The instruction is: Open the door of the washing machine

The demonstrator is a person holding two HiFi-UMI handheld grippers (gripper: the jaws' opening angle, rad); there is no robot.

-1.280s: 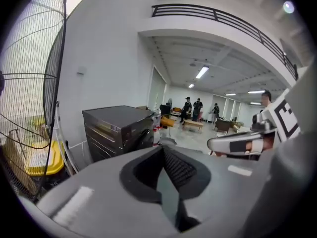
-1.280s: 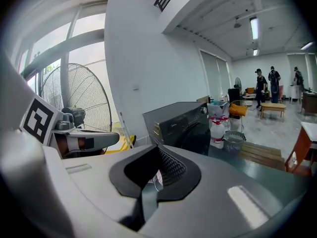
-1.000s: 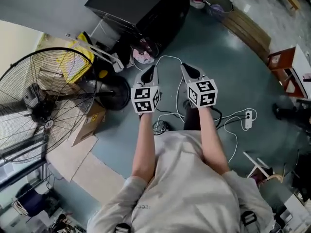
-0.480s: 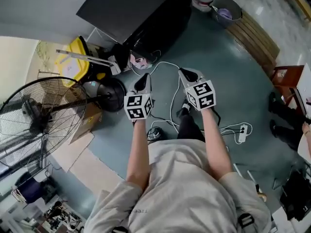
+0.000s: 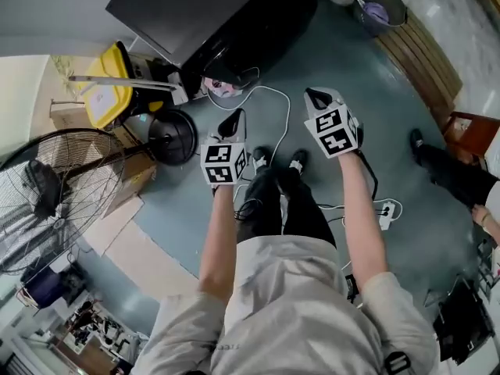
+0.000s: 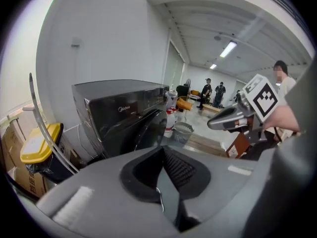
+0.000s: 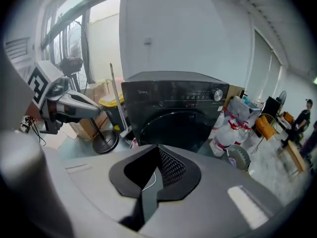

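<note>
Left gripper (image 5: 233, 122): jaws clenched, empty | right gripper (image 5: 318, 100): jaws clenched, empty | washing machine (image 7: 173, 95): ahead of both jaws, well apart, door (image 7: 172, 125) shut | risk: clenched jaws may glance off the door edge; white cable (image 5: 287, 116) below the jaws could snag feet.

The left gripper (image 5: 233, 119) and right gripper (image 5: 317, 98) are held out ahead, side by side, angled downward. Both have jaws closed, holding nothing.

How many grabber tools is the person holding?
2. The left gripper is beside the fan's round black base; the right gripper is on the other side of the person's shoes. Both point toward the black washing machine. None look hidden.
</note>
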